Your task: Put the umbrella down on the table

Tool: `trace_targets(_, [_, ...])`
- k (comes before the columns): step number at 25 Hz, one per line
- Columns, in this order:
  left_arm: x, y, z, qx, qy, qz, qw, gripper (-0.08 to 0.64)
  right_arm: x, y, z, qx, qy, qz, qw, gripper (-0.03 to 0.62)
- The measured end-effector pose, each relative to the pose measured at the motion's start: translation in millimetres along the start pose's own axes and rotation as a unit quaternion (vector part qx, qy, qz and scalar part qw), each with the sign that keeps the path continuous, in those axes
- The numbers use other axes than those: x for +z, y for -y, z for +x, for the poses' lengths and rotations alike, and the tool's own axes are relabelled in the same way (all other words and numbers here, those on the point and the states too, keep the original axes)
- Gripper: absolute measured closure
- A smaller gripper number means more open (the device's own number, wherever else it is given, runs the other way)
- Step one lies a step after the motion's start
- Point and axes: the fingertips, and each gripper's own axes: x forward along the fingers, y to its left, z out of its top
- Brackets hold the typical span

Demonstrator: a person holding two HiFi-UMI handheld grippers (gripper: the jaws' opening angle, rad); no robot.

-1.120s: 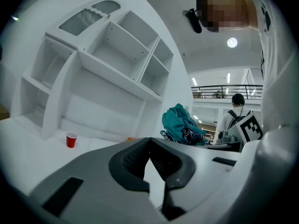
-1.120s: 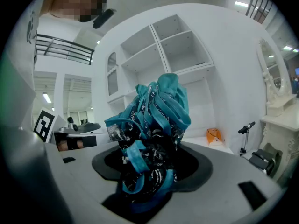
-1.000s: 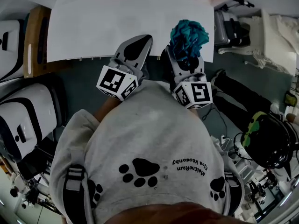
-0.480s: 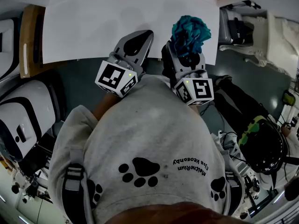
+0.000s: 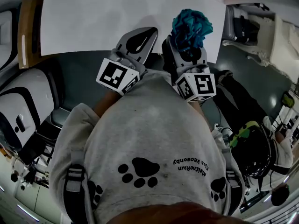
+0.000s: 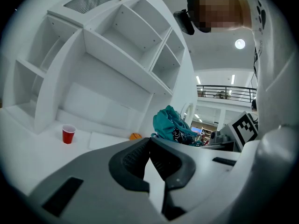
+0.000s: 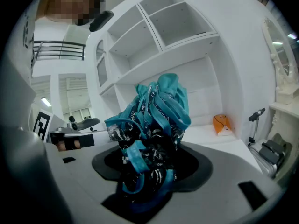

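Umbrella, folded into a teal and black bundle, sits upper right of centre in the head view, over the near edge of the white table. The right gripper is clamped on its lower end, and the umbrella's cloth bulges up out of the jaws in the right gripper view. Just left of it, the left gripper has its jaws pressed together with nothing between them. A red cup stands on the table at lower left of the left gripper view, below white shelves. A grey sweatshirt fills the head view's bottom.
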Motion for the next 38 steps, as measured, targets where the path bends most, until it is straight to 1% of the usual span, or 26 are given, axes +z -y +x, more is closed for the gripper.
trace_targets(5, [-7, -4, 8, 0.005, -0.001, 0.000, 1.0000, 0.543, -6, 11, 11, 0.008, -0.011, -0.006, 1.000, 0.313])
trace_targets(13, [-24, -21, 17, 0.010, -0.011, 0.012, 0.9998, 0.543, -23, 20, 28, 0.007, -0.020, 0.010, 1.000, 0.313])
trace_targets(17, [-36, -39, 31, 0.017, -0.010, 0.005, 0.9998, 0.543, -40, 32, 46, 0.005, -0.034, 0.018, 0.999, 0.313])
trace_targets(20, [-49, -41, 25, 0.014, -0.026, 0.009, 0.9995, 0.543, -50, 30, 48, 0.002, -0.037, 0.024, 0.999, 0.313])
trace_targets(23, [-58, -50, 20, 0.013, -0.032, 0.005, 0.9994, 0.543, -60, 29, 59, -0.004, -0.041, 0.029, 0.999, 0.314])
trace_targets(28, [-75, -59, 35, 0.015, -0.045, -0.007, 0.9988, 0.543, -74, 48, 76, -0.008, -0.055, 0.035, 0.998, 0.313])
trace_targets(34, [-81, -67, 44, 0.020, -0.049, -0.013, 0.9985, 0.543, -86, 59, 90, -0.013, -0.076, 0.036, 0.996, 0.313])
trace_targets(38, [-85, -69, 47, 0.022, -0.053, -0.018, 0.9982, 0.543, -94, 66, 98, -0.019, -0.089, 0.044, 0.995, 0.314])
